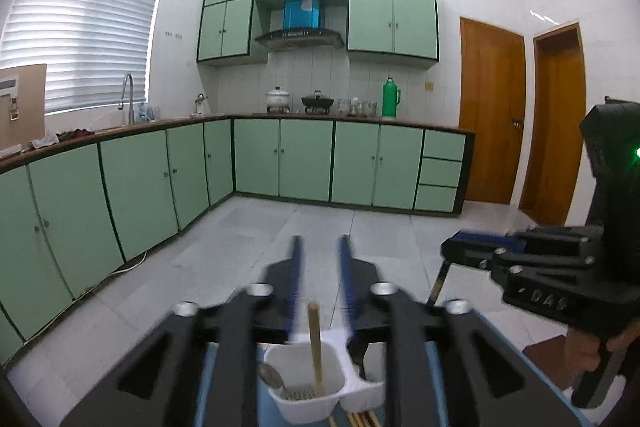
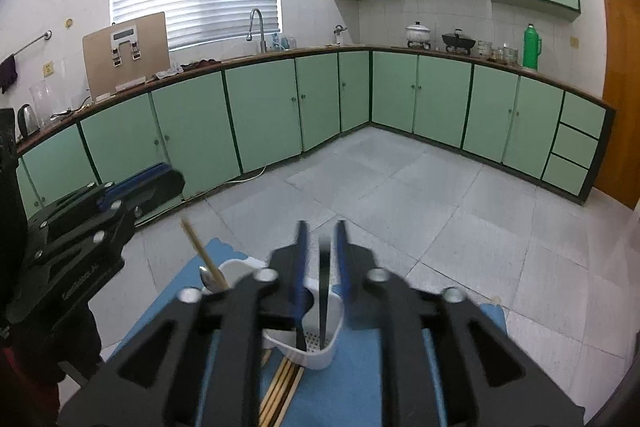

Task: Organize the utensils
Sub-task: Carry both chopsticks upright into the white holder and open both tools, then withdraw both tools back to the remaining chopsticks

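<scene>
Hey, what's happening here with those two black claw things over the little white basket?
A person is sorting utensils into a white two-compartment caddy on a blue mat. The right gripper holds a dark utensil upright, its tip down in one compartment. The left gripper is open above the other compartment, where a bamboo chopstick and a spoon stand. More chopsticks lie on the mat beside the caddy.

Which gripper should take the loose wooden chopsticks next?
Left, probably. The left gripper is open and empty, while the right gripper has a dark utensil between its fingers over the white caddy. The wooden chopsticks lie near it.
</scene>
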